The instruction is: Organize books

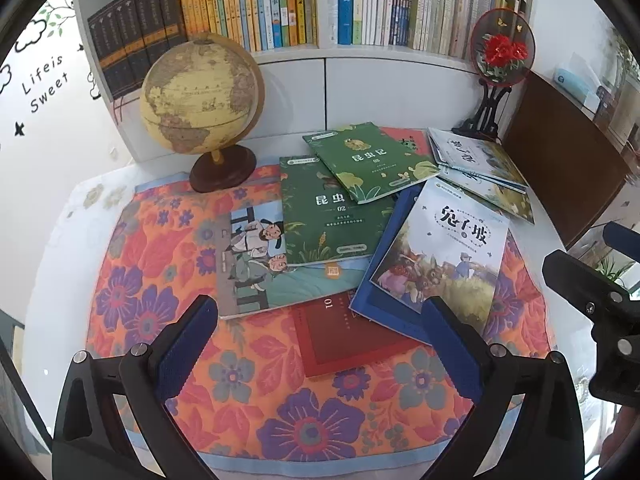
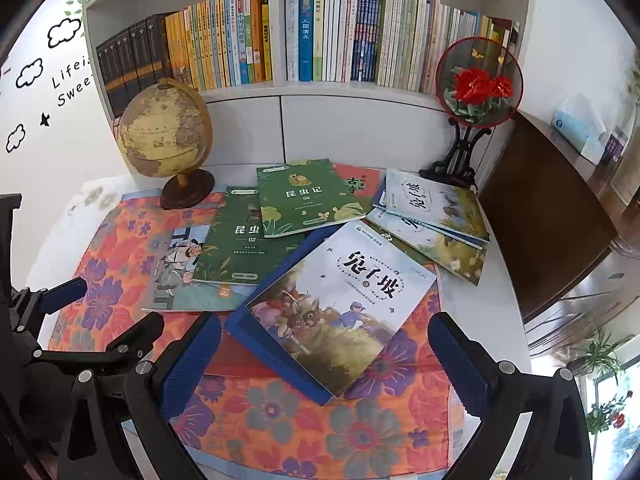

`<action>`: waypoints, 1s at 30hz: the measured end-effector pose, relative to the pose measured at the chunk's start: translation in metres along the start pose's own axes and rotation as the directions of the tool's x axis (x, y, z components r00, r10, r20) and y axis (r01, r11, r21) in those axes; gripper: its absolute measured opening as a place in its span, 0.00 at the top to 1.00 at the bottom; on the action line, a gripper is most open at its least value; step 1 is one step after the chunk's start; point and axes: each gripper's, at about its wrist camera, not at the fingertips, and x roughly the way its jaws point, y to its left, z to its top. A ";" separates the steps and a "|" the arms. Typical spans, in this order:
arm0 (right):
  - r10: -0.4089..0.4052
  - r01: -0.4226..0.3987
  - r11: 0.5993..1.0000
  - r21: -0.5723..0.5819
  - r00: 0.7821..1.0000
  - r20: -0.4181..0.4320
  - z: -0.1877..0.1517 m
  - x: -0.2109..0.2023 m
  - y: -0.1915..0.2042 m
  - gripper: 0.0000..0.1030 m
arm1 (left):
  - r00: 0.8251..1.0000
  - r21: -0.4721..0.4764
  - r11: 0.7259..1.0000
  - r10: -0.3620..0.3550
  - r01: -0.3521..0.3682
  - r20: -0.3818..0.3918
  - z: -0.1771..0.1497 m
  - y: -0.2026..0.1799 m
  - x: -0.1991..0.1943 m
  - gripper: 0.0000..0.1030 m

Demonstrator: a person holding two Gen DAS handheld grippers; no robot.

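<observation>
Left gripper (image 1: 320, 344): we see its jaws spread wide with nothing between them, hovering above the near part of the floral cloth (image 1: 248, 392).
Right gripper (image 2: 326, 360): we see its jaws spread as well, holding nothing, above the near corner of the rabbit book (image 2: 344, 300).
Rabbit book: it lies tilted on a blue book (image 2: 276, 360), right of centre on the cloth.
Green books: the larger green book (image 1: 324, 220) lies mid-table; a smaller green book (image 1: 368, 160) overlaps its far right corner.
Illustrated book (image 1: 256, 264): it lies left of the pile, with its far right part under the larger green book.
Red book (image 1: 348, 340): nearest the left gripper, partly under the illustrated and blue books.
Pale books (image 1: 480, 160): we count at least two stacked at the far right, near the fan's stand.
Globe (image 1: 200, 96): far left, its base on the cloth's far edge.
Round fan (image 1: 500, 52): upright at the far right.
Bookshelf (image 1: 360, 56): against the far wall, its row packed with upright books.
</observation>
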 end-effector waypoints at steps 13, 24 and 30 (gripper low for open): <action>0.015 -0.015 1.000 0.003 1.000 -0.002 -0.001 -0.005 0.002 0.00 | 0.999 0.024 0.999 0.029 -0.029 -0.021 0.003 0.003 0.001 0.01; 0.047 -0.047 0.999 0.018 0.999 -0.005 -0.003 -0.007 0.001 0.00 | 1.000 0.015 1.000 0.004 -0.004 -0.019 0.002 0.004 -0.002 0.01; 0.055 -0.055 0.998 0.029 0.998 -0.010 -0.004 -0.007 -0.001 0.00 | 1.000 0.003 1.000 0.010 -0.010 -0.024 0.002 0.009 -0.001 0.01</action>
